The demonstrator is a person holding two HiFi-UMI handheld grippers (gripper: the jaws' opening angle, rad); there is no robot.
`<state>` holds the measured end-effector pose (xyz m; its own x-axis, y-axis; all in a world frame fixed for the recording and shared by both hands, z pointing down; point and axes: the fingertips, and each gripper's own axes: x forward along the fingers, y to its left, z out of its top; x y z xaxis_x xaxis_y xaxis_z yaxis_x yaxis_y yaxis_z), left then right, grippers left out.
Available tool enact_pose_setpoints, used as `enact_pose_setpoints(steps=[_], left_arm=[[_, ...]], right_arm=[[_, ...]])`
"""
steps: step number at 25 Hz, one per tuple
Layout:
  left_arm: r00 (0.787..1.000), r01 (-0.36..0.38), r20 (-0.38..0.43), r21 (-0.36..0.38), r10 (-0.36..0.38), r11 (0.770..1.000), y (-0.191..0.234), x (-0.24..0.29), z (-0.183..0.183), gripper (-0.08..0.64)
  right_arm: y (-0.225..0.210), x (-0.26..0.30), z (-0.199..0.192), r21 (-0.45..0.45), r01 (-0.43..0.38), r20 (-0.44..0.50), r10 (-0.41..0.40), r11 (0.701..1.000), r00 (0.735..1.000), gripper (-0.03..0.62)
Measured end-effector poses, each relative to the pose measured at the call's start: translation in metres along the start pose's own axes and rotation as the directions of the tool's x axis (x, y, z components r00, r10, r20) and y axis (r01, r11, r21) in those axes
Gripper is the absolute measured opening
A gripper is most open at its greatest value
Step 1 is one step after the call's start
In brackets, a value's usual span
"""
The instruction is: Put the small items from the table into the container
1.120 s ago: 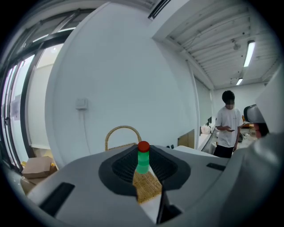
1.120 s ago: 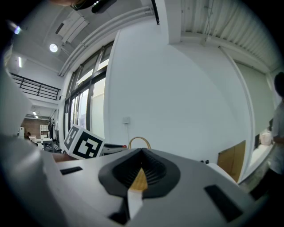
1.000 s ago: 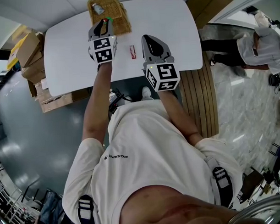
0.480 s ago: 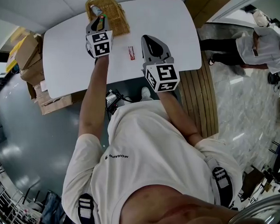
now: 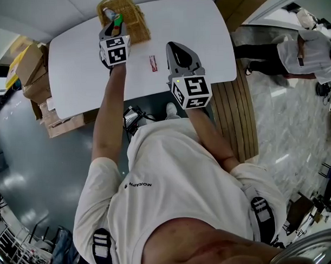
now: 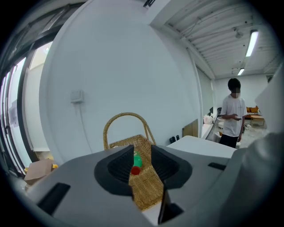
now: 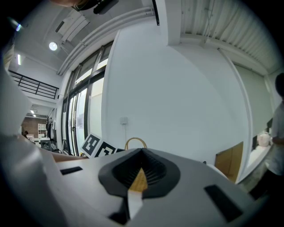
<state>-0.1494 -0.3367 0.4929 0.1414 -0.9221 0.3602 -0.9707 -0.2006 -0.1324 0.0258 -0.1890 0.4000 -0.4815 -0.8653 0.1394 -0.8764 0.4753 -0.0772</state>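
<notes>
In the head view, the left gripper point(image 5: 116, 25) reaches over the wicker basket point(image 5: 131, 11) at the far left of the white table point(image 5: 194, 25). A green item point(image 5: 118, 18) shows at its tips, above the basket's opening. The right gripper point(image 5: 176, 47) hovers over the near part of the table, apart from the basket. A small red packet point(image 5: 153, 62) lies flat on the table between the two grippers. A person point(image 5: 309, 48) stands on the floor off to the right, and cardboard boxes point(image 5: 33, 63) sit beside the table on the left. In the left gripper view, the left gripper point(image 6: 142, 166) has its jaws opening. The green item point(image 6: 137, 159), red at its lower end, sits in the gap close to the left-hand jaw. Basket weave shows between it and the other jaw, so the pads do not clamp it, and the basket point(image 6: 148, 195) lies directly beyond and below. In the right gripper view, the right gripper point(image 7: 139, 177) is closed to a thin slit with nothing in it. The basket's handle point(image 7: 135, 141) rises beyond.
</notes>
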Motion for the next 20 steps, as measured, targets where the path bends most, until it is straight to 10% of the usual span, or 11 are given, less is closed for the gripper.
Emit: enact_pose_setpoints(steps=[20], left_arm=[[0.989, -0.017, 0.144, -0.072, 0.028, 0.997, -0.018, -0.070, 0.035, 0.003]], right_arm=[[0.010, -0.006, 0.005, 0.003, -0.016, 0.014, 0.016, 1.000, 1.000, 0.012]])
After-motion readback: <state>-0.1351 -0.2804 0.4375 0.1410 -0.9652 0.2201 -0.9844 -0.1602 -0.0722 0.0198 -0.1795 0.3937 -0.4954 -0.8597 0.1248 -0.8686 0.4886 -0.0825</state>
